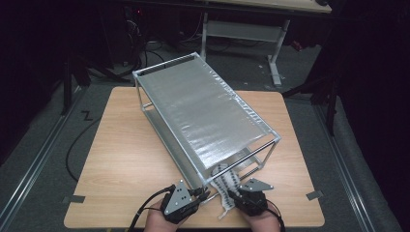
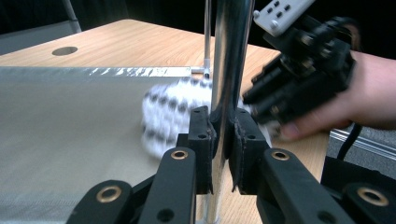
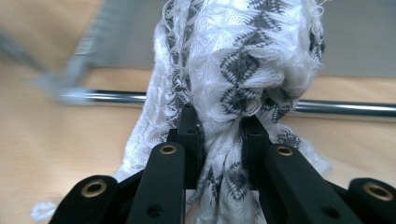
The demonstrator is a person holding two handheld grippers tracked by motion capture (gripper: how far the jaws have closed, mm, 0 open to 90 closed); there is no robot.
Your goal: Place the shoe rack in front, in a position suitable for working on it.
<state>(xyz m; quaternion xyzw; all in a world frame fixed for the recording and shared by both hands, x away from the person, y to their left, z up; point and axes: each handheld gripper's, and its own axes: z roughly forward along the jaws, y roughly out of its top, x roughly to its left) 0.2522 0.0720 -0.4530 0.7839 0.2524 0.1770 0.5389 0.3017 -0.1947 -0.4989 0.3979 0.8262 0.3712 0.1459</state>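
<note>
High view: rack [image 1: 203, 104] stands slantwise on table [image 1: 121, 159].
Left gripper [image 2: 223, 135]: jaws clamped on the rack's near corner post [image 2: 231, 56].
Right gripper [image 3: 219, 140]: jaws pinching scarf [image 3: 233, 70].
Scarf: bunched at the rack's near end, trailing onto the table, just beside the post.

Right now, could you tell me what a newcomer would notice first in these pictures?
Probably the silver two-tier rack lying diagonally across the wooden table. At its near end, the left claw is clamped on a chrome upright post, while the right claw grips a white scarf with dark diamonds bunched at the lower shelf.
</note>
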